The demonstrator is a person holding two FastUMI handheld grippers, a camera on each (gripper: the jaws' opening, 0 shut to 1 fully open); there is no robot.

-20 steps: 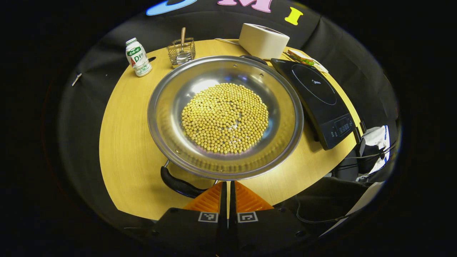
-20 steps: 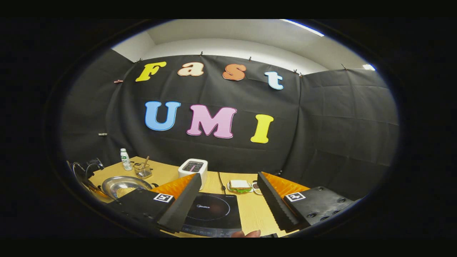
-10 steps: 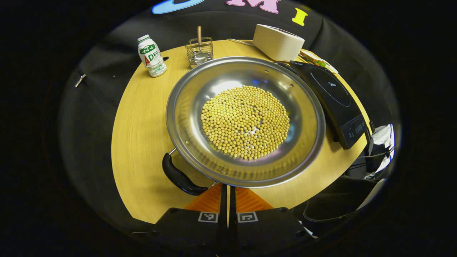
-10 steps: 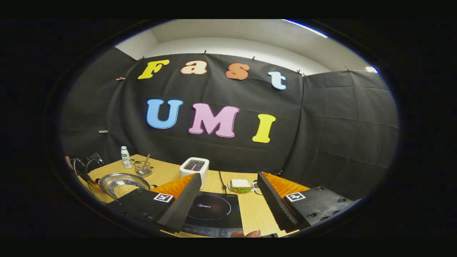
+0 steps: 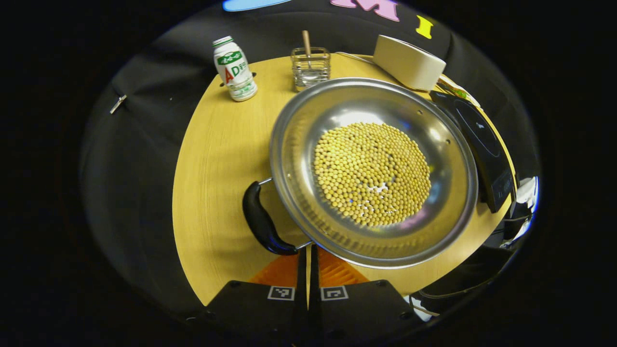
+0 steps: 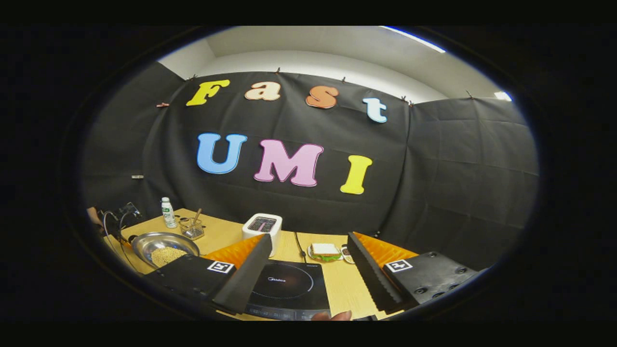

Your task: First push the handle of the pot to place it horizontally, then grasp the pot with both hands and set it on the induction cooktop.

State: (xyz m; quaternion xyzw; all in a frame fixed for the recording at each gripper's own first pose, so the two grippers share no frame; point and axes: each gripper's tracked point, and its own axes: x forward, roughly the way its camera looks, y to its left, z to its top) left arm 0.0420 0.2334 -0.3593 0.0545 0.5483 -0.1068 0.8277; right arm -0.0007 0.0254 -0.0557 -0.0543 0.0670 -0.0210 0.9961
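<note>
The pot (image 5: 373, 171) of beans sits on the table (image 5: 217, 159) beside the induction cooktop (image 5: 482, 140) — not yet lifted. Left gripper (image 5: 308, 262), pinched closed, nudges its handle (image 5: 262, 224); right gripper (image 6: 308, 270) hovers wide open.

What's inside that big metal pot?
The pot holds a flat heap of small yellow beans around its middle, with bare metal near the rim. Whatever lies beneath the beans is covered.

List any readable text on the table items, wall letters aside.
Bottle label: print curves away, mostly too small to read.
Cooktop logo: too small to read.
Cooktop panel: blurred.
Left claw tags: code squares, no words.
</note>
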